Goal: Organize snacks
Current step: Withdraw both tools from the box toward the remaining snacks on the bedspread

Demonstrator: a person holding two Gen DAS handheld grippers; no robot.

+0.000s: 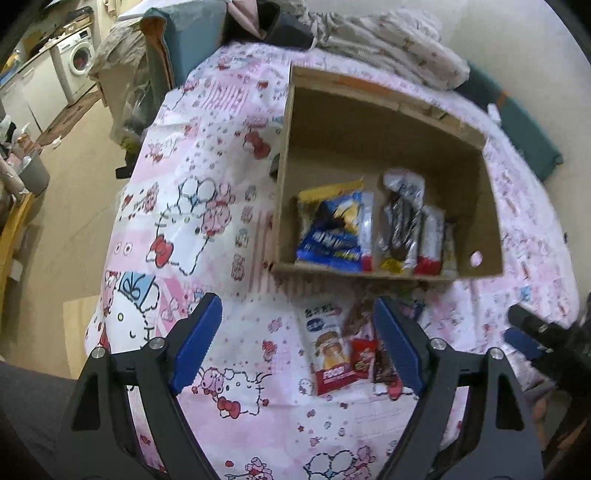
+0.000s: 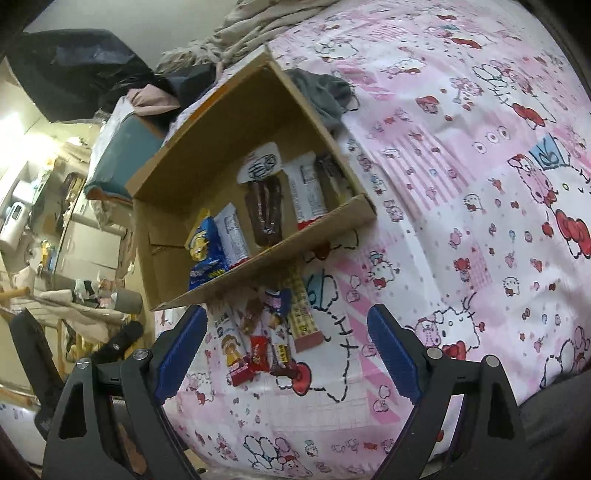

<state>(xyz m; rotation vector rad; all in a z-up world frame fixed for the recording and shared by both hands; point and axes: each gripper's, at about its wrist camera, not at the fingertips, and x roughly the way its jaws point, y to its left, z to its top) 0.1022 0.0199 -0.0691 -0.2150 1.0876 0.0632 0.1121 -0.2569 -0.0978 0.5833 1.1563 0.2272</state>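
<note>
A cardboard box [image 1: 388, 122] [image 2: 207, 147] lies on a pink cartoon-print bedsheet. Inside it are a blue and yellow snack bag [image 1: 332, 225] [image 2: 205, 254], a dark brown packet [image 1: 400, 225] [image 2: 264, 210] and white and red bars [image 1: 430, 240] [image 2: 308, 192]. In front of the box several loose snacks lie on the sheet: a white and red cookie packet [image 1: 330, 350] [image 2: 232, 350], a small red packet [image 1: 364, 358] [image 2: 258, 354] and a long tan bar [image 2: 304, 314]. My left gripper [image 1: 299, 336] is open above them with nothing in it. My right gripper [image 2: 288, 343] is open too, hovering over the same pile.
Crumpled bedding [image 1: 388, 40] and dark clothes [image 1: 280, 26] sit behind the box. A grey cloth [image 2: 325, 96] lies beside the box. Beyond the bed's left edge are the floor and a washing machine [image 1: 79, 61]. The other gripper's black body [image 1: 554, 343] shows at the right.
</note>
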